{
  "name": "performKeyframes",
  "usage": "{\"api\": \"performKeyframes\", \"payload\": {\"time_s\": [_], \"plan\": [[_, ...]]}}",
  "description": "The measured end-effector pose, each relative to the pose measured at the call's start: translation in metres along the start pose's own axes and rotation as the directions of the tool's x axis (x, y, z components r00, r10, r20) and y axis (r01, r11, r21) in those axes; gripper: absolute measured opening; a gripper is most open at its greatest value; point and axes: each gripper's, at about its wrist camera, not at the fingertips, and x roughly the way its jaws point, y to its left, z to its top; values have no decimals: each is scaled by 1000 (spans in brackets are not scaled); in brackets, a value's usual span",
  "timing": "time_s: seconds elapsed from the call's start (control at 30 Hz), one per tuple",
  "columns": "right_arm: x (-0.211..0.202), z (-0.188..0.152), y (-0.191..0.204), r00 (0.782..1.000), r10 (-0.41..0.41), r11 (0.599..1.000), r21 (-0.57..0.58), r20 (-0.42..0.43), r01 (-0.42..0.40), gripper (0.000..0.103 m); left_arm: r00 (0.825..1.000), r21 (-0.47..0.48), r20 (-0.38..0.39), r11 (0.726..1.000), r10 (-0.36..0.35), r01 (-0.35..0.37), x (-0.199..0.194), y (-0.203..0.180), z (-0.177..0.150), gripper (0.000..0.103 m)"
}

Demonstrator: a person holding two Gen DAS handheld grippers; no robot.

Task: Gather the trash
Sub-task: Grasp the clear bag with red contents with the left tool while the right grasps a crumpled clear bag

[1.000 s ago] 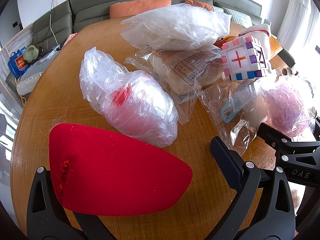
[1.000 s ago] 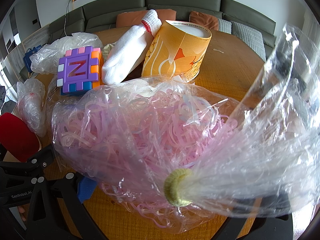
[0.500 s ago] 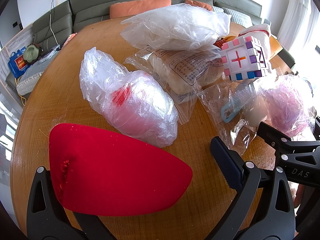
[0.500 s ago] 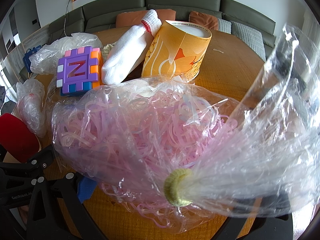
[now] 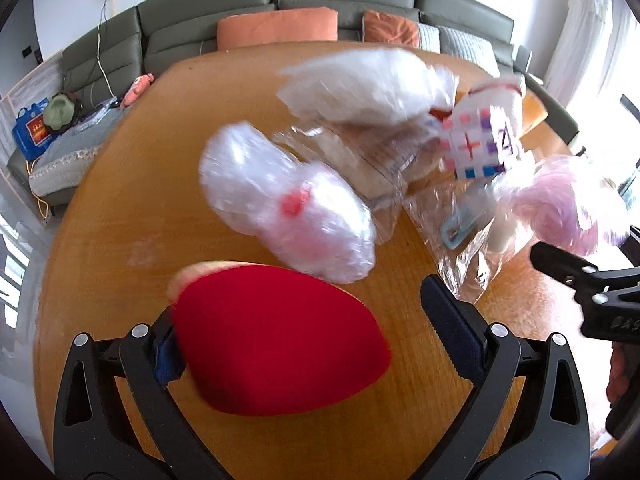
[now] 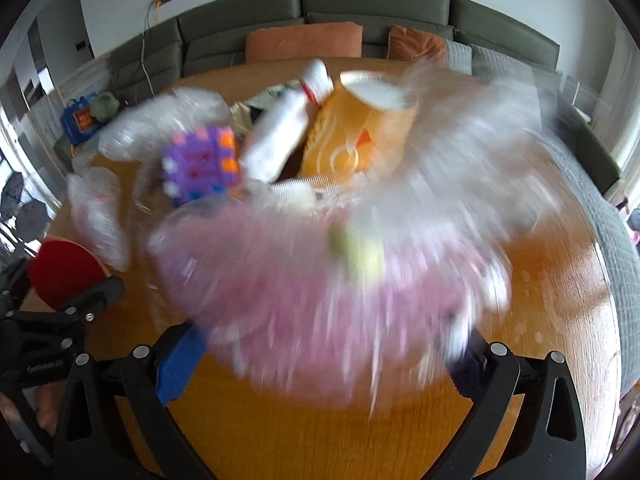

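Note:
Motion blurs both views. A clear bag of pink rubber bands (image 6: 304, 280) lies on the round wooden table (image 6: 560, 280) between the wide-apart fingers of my right gripper (image 6: 320, 360), which is open. The same bag (image 5: 560, 204) shows at the right of the left wrist view. A crumpled clear bag with something red inside (image 5: 288, 208), a white plastic bag (image 5: 368, 84) and a printed clear wrapper (image 5: 360, 156) lie mid-table. My left gripper (image 5: 310, 336) is open over a red paddle (image 5: 280, 348), and its left finger touches the paddle's edge.
A foam puzzle cube (image 6: 200, 164), a white rolled cloth (image 6: 280, 136) and an orange paper tub (image 6: 360, 140) stand behind the pink bag. A clear bag with a blue item (image 5: 460, 232) lies near my left gripper's right finger. A green sofa (image 5: 280, 0) curves behind the table.
Both grippers have pulled back from the table, so everything looks smaller and blurred. The pink bag, close to the right camera before, now sits farther out between the right fingers.

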Motion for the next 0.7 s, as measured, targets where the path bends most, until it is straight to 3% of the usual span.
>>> {"api": "performKeyframes", "payload": {"time_s": [0.13, 0.43, 0.7], "plan": [[-29, 11, 2, 999, 43, 999, 12, 22, -43, 100, 1000, -24, 26, 1000, -11, 12, -9, 7, 5, 97], [-73, 32, 8, 992, 56, 998, -22, 116, -54, 100, 998, -54, 54, 998, -38, 41, -29, 28, 27, 97], [-73, 68, 42, 977, 145, 986, -103, 153, -130, 100, 998, -50, 56, 999, -10, 13, -26, 35, 42, 97]]}}
